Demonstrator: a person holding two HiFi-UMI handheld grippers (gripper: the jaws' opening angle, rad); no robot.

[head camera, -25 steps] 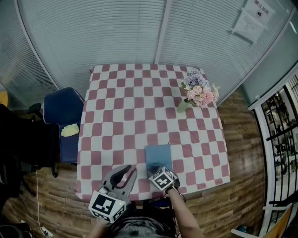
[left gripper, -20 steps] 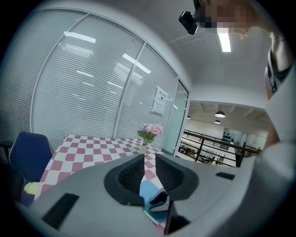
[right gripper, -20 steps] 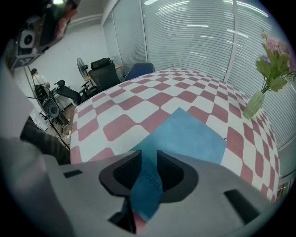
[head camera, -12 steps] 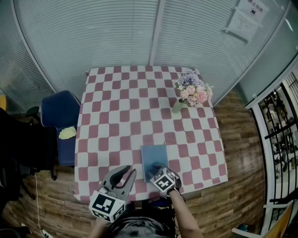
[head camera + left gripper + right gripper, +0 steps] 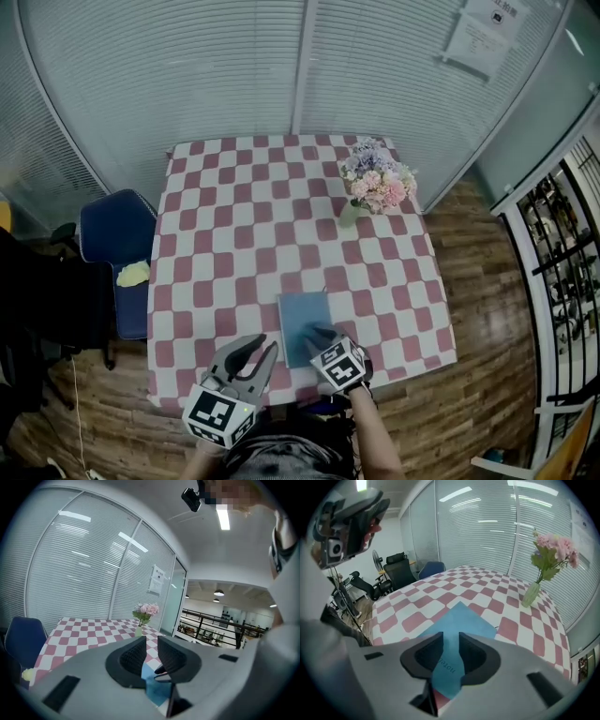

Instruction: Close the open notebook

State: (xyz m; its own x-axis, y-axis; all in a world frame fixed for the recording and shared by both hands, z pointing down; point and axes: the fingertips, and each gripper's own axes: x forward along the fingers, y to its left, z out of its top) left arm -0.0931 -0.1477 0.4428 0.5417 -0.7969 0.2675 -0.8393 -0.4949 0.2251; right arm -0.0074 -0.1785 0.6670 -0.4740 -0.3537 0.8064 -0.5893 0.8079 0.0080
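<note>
My left gripper (image 5: 253,346) is a light grey plastic shell with two curved jaws lined by dark ribbed pads (image 5: 133,656). At its back sits a cube (image 5: 217,415) with black-and-white square markers. My right gripper (image 5: 319,334) has the same grey shell, dark pads (image 5: 428,655) and marker cube (image 5: 339,364). Its jaws have just been closing a little, with nothing between them. I'm wearing a grey top (image 5: 281,459).

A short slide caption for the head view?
Blue notebook lying closed on a pink-checkered table, flower vase farther back.
</note>
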